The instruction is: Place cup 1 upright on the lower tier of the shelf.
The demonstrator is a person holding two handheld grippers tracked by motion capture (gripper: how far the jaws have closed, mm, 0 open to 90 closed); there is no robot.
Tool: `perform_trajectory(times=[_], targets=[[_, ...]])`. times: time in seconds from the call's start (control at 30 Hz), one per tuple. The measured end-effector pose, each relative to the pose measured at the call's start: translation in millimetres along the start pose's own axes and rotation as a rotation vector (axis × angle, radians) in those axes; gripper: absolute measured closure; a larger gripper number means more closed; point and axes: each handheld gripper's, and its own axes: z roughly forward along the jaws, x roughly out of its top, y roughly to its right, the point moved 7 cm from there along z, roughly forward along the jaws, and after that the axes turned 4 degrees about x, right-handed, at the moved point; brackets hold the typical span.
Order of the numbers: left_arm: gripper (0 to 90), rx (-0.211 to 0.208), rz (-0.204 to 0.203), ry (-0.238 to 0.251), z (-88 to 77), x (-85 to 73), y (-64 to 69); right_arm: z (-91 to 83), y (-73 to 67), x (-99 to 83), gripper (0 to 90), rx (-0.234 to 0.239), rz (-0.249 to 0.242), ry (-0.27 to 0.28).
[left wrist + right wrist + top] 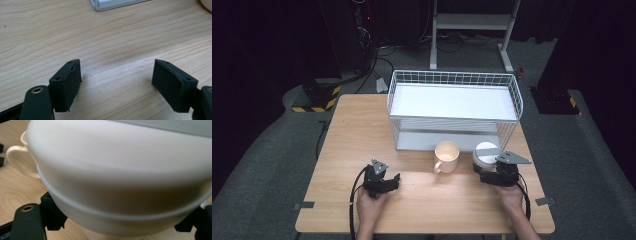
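Grasping of the white bowl is the step in hand, as I judge it. The bowl sits near the right edge of the table, just in front of the right front corner of the white wire rack, and the cream mug stands just beside it on its left, with the handle turned toward the person's edge.

The right gripper is at the near side of the bowl. In the right gripper view the bowl is very close to the camera and lies between the two black jaws, which stand wide at its lower wall. It seems the pads press on the wall, but the contact itself is partly hidden, so I say this with some doubt. The bowl looks like two bowls nested, since a thin line runs around it; I cannot be sure.

The left gripper rests low over the table near the person's edge, left of the middle. Its jaws are half apart and nothing is between them, only bare wood.

The right hand comes from the bottom edge and holds its gripper about level, pointing forward to the rack. The left hand holds its gripper turned toward the mug.

The next move probably calls for a firm hold and a straight lift, clear of the mug and of the rack's wire front.
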Motion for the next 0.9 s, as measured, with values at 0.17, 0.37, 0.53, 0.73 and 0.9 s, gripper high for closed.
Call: perform_trajectory(times=[0.17, 0.37, 0.53, 0.73, 0.9], targets=[[23.5, 0.0, 0.001, -0.003, -0.2, -0.2, 0.0, 3.4, 2.6, 4.3, 18.6, -0.011, 0.011, 0.003], [23.6, 0.0, 0.002, -0.003, -0.4, -0.4, 0.0, 9.5, 6.4, 11.0, 18.6, -0.032, -0.001, -0.005], [23.7, 0.0, 0.002, -0.002, -0.5, -0.4, 0.0, 15.8, 10.9, 17.9, 18.6, -0.049, 0.008, -0.002], [23.7, 0.001, 0.002, -0.002, -0.5, -0.4, 0.1, 24.0, 16.0, 23.8, 18.6, -0.064, 0.004, -0.004], [23.7, 0.0, 0.002, -0.002, -0.5, -0.5, 0.1, 30.6, 20.2, 27.4, 18.6, -0.074, 0.018, -0.003]])
